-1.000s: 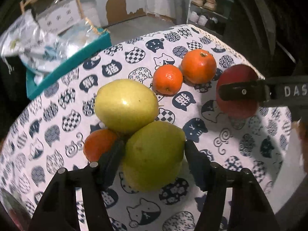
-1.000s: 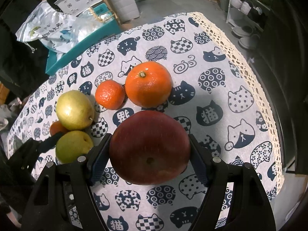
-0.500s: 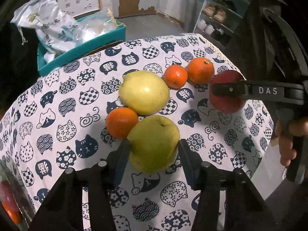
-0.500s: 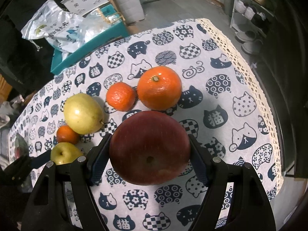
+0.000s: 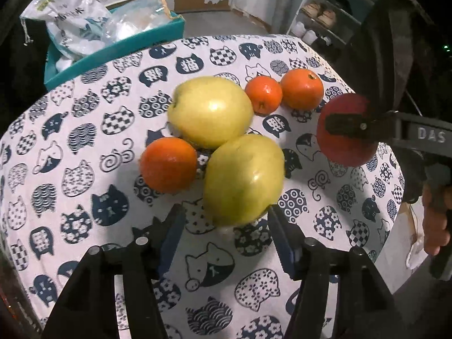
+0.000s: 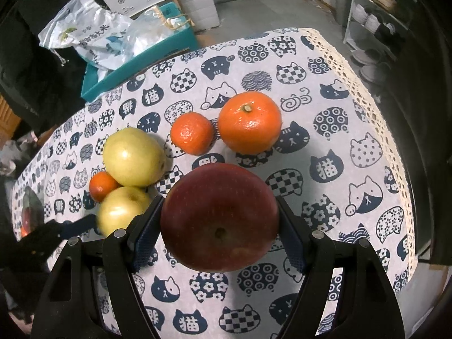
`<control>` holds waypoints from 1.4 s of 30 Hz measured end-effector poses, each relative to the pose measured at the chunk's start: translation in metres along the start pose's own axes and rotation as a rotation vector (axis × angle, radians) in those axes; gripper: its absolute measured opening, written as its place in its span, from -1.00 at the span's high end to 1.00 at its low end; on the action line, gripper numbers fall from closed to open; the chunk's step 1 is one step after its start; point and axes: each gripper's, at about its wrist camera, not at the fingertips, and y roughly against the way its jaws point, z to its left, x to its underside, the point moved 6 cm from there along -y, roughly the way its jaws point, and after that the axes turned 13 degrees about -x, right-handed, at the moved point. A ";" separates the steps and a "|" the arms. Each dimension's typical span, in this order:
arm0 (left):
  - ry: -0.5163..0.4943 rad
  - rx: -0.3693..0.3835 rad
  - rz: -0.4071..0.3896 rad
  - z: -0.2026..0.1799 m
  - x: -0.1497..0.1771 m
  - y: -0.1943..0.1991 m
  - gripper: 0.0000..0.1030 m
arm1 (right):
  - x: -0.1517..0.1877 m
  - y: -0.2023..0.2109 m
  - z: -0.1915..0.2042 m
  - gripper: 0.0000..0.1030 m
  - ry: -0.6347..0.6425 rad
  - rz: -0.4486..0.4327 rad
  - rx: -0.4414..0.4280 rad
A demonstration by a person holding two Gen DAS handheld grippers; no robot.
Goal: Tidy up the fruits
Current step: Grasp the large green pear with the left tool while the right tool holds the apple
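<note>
My right gripper point(image 6: 219, 226) is shut on a red apple point(image 6: 220, 217) and holds it above the cat-print tablecloth point(image 6: 339, 141); the apple also shows in the left wrist view point(image 5: 347, 130). My left gripper point(image 5: 226, 226) is open, and the near green pear point(image 5: 244, 179) lies on the cloth just past its fingertips, free of the pads. A second pear point(image 5: 210, 110) and an orange point(image 5: 168, 163) touch it. Two more oranges, a small one point(image 6: 192, 132) and a big one point(image 6: 250, 125), sit side by side beyond the apple.
A teal box point(image 5: 113, 53) with plastic bags point(image 5: 73, 25) stands behind the table's far edge. The lace table edge point(image 6: 375, 118) runs along the right. Shoe shelves point(image 5: 333, 11) stand at the back right. A red object point(image 6: 26, 217) shows at the far left.
My left gripper let go of the near pear and drew back, leaving it on the cloth by the other pear and orange. My right gripper kept holding the apple, nearly still.
</note>
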 end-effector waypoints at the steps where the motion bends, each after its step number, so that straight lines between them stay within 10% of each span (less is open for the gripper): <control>1: -0.002 -0.003 0.000 -0.001 -0.001 -0.001 -0.21 | 0.000 0.000 -0.001 -0.48 -0.001 -0.001 -0.001; 33: -0.012 -0.036 -0.007 -0.017 -0.018 -0.015 -0.31 | -0.001 -0.001 -0.008 -0.48 0.027 -0.004 0.028; 39: -0.003 -0.034 -0.054 -0.009 -0.020 0.012 -0.09 | -0.006 0.010 0.007 -0.48 0.060 -0.038 0.027; 42: 0.003 -0.012 -0.078 -0.008 -0.026 0.022 0.45 | -0.007 0.014 0.015 -0.48 0.074 -0.049 0.024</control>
